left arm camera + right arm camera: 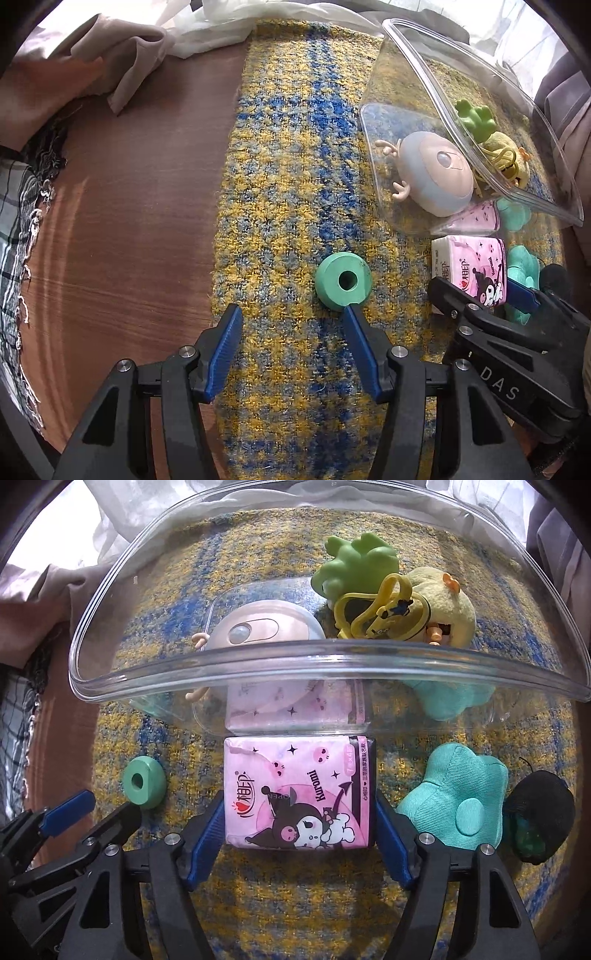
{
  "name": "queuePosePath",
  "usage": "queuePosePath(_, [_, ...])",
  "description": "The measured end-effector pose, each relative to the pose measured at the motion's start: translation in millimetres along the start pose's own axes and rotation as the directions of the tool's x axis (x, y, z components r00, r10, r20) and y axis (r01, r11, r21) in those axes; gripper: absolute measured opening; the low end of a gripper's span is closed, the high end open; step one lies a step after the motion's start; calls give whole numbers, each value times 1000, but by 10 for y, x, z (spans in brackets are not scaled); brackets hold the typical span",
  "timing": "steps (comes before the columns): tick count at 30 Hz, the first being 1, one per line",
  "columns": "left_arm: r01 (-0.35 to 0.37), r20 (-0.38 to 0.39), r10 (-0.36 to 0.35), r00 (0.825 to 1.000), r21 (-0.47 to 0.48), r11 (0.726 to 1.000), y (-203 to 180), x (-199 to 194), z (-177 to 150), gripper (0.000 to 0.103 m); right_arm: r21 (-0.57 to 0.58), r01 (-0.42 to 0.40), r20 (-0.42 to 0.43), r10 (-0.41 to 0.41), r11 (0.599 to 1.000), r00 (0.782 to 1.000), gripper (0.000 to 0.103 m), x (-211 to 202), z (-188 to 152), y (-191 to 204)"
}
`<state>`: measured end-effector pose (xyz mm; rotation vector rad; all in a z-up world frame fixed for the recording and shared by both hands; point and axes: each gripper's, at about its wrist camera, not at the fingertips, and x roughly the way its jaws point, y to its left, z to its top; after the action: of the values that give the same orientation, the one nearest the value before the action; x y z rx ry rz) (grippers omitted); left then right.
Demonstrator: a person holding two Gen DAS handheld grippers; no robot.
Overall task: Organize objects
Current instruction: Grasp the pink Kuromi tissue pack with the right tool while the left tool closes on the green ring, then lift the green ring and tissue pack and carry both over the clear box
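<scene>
A clear plastic bin stands on a yellow-and-blue rug and holds a round pink-and-grey toy, a green figure and a yellow plush. My right gripper has its fingers against both sides of a pink Kuromi tissue pack lying in front of the bin. My left gripper is open and empty, just before a green ring, whose right side is near its right fingertip. The tissue pack also shows in the left wrist view.
A teal plush paw and a black-and-green object lie right of the tissue pack. A wooden tabletop lies left of the rug, with beige cloth and a fringed plaid fabric at its far and left edges.
</scene>
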<state>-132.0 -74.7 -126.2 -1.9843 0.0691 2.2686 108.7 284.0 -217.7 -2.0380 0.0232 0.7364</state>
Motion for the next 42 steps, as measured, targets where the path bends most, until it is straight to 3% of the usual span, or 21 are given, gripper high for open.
queuePosePath(8, [38,-10,-38,999,8,999,-77,-36,1,56,52,-27,4,27,998,1000,72,-102,28,-132])
queuePosePath(18, [16,-6,-15,1000,21,1000,-234,14,90,55,56,-31,-13,31,998,999,73,-70,141,-161])
queuePosePath(31, [-1,-5,1,1000,-12,1000,-392,194,325,48,48,-27,-29,28,998,999,73,6,93,-171])
queuePosePath(35, [-1,9,1,1000,-9,1000,-425,168,317,35,39,-21,-34,22,999,999,73,35,103,-176])
queuePosePath(42, [37,15,-36,999,-20,999,-415,43,248,35,30,-25,-32,26,999,999,73,16,66,-151])
